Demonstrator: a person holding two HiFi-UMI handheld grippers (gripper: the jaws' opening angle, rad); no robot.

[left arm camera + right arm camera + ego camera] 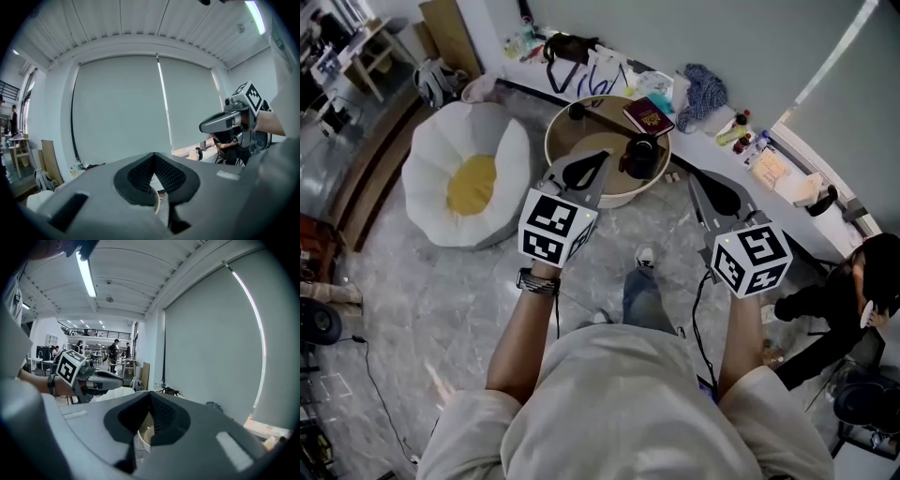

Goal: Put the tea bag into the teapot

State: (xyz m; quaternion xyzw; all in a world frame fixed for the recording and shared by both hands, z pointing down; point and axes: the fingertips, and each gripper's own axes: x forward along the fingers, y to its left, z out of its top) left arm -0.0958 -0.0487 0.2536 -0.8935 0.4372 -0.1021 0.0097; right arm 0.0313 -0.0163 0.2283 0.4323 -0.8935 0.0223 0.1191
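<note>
**Step in hand:** approach, before any pick. By my judgement the task has not begun: nothing is held and both tools are well above the work.

**Left hand-held gripper** [598, 161]: jaws fully together, pads meeting edge to edge, nothing between them. It is raised at chest height with the forearm extended forward. Its nose aims over the near rim of the round surface [602, 131].

**Right hand-held gripper** [705, 184]: jaws likewise pressed together and empty. It is held level with the left one, well apart from it, and lies off the right edge of the round surface, above the floor.

**Teapot** [639, 156]: the dark vessel on the near right part of the round surface is probably this, though the head view is too small to be sure. A red booklet [648, 116] lies just behind it.

**Tea bag:** not identifiable in any view. It is in neither gripper.

**Next move calls for:** finding the tea bag, lowering one gripper towards it, and parting that gripper's jaws before contact. The tag or string will need a light pinch.
</note>
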